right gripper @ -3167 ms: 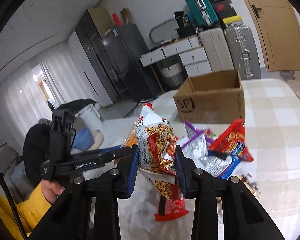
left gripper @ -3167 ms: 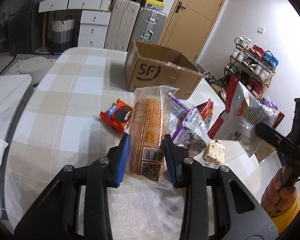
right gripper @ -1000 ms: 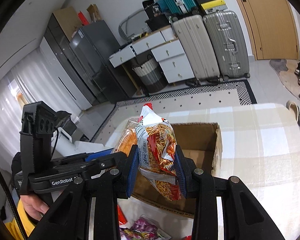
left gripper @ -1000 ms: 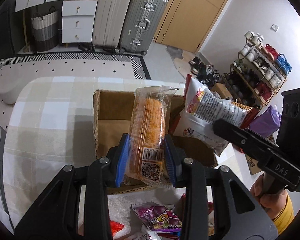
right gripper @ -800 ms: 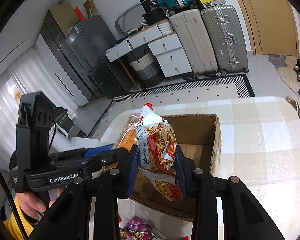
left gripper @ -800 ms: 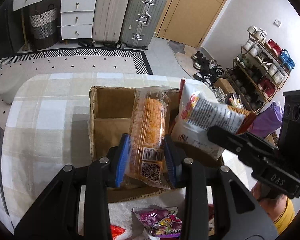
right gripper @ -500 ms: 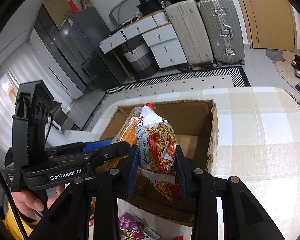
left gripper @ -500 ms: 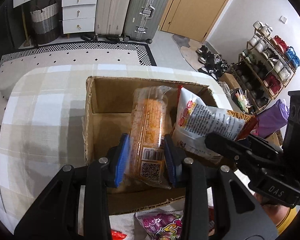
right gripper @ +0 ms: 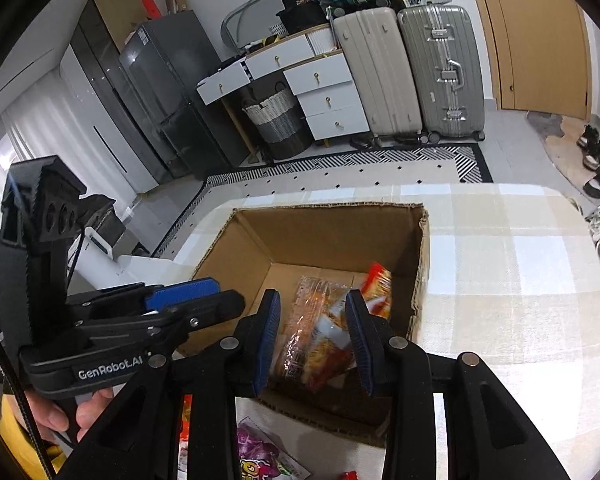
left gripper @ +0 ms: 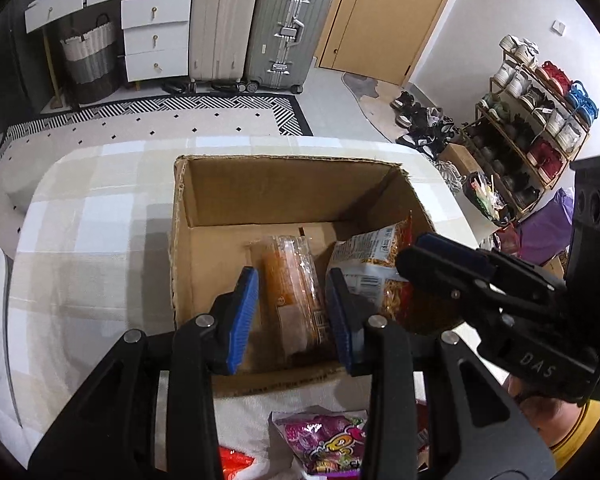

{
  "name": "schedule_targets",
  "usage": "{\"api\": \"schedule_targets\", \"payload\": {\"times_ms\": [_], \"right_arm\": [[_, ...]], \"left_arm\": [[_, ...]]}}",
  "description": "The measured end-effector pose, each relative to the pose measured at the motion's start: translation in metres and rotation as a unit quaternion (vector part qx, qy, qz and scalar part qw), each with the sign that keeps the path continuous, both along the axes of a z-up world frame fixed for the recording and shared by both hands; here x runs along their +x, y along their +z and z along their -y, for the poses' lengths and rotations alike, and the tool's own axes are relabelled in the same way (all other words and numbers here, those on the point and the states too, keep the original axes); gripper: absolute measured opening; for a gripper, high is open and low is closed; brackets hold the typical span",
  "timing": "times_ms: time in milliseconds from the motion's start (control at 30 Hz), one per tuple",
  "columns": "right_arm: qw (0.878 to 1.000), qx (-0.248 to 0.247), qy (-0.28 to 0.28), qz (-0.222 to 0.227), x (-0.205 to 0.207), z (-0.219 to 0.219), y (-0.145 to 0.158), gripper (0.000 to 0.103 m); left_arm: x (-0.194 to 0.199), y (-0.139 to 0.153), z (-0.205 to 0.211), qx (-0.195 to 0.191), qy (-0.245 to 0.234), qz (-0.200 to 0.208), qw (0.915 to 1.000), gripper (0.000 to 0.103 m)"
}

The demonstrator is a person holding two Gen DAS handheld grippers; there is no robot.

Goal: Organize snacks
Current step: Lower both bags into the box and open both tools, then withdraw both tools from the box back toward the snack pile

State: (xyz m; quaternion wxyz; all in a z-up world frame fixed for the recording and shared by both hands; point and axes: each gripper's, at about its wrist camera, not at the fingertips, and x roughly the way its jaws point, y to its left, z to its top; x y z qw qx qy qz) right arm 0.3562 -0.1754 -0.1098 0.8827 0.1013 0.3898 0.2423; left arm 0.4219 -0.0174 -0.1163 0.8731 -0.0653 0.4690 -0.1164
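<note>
From the left wrist, the left gripper point(left gripper: 292, 312) hangs over the near wall of the cardboard box point(left gripper: 284, 188), tipped down into it. Its blue pads stand a narrow gap apart and pinch nothing. A sliver of shadow shows on each side of the orange pack point(left gripper: 296, 288), which lies on the box floor against the near wall. The pack's long axis runs from near wall to far wall, in line with the fingers. The noodle bag point(left gripper: 368, 252) lies beside it toward the box's right wall, with the tip of the right gripper point(left gripper: 416, 256) just over it. Outside the box, on the table point(left gripper: 92, 240) in front of the near wall, a purple packet point(left gripper: 324, 440) waits under the left gripper's fingers. A red packet point(left gripper: 232, 464) lies further left.

From the right wrist, the right gripper also points down over the near wall. Its pads are set narrow, and the blurred noodle bag lies loose below them beside the orange pack, so I judge nothing is gripped. The hand point(right gripper: 72, 412) on the left gripper shows left of the box.

What is left to fetch lies on the near side of the box, behind and below both sets of fingertips. The next reach would therefore have to pull back and drop. The purple packet seems about equally close to either gripper.
</note>
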Motion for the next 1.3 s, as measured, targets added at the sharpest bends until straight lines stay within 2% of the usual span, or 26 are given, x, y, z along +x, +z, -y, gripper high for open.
{"api": "schedule_targets", "payload": {"times_ms": [233, 533, 733, 900, 1033, 1067, 1133, 1200, 1300], "right_arm": [[1.0, 0.009, -0.004, 0.015, -0.018, 0.007, 0.019, 0.035], [0.998, 0.009, 0.001, 0.068, -0.077, 0.011, 0.075, 0.035], [0.994, 0.016, 0.01, 0.105, -0.139, 0.014, 0.109, 0.038], [0.99, 0.021, 0.017, 0.138, -0.195, 0.015, 0.128, 0.048], [0.985, 0.029, 0.011, 0.172, -0.245, 0.017, 0.135, 0.052], [0.983, 0.033, 0.009, 0.18, -0.26, 0.018, 0.135, 0.052], [0.981, 0.041, 0.004, 0.189, -0.282, 0.02, 0.132, 0.059], [0.979, 0.054, 0.0, 0.196, -0.3, 0.022, 0.129, 0.076], [0.977, 0.071, 0.005, 0.199, -0.328, 0.024, 0.124, 0.077]], "left_arm": [[-0.032, 0.022, 0.003, 0.013, -0.002, 0.02, 0.9997, 0.032], [-0.099, 0.076, 0.005, 0.028, -0.005, 0.065, 0.9975, 0.04], [-0.166, 0.115, 0.008, 0.027, -0.006, 0.106, 0.994, 0.058], [-0.22, 0.139, 0.005, 0.033, -0.01, 0.134, 0.9904, 0.06], [-0.275, 0.157, 0.0, 0.033, -0.006, 0.163, 0.986, 0.074], [-0.287, 0.161, -0.002, 0.032, -0.004, 0.171, 0.9848, 0.075], [-0.31, 0.166, -0.005, 0.031, 0.002, 0.182, 0.9828, 0.079], [-0.336, 0.169, -0.009, 0.03, 0.007, 0.192, 0.981, 0.079], [-0.371, 0.172, -0.014, 0.027, 0.01, 0.204, 0.9785, 0.081]]}}
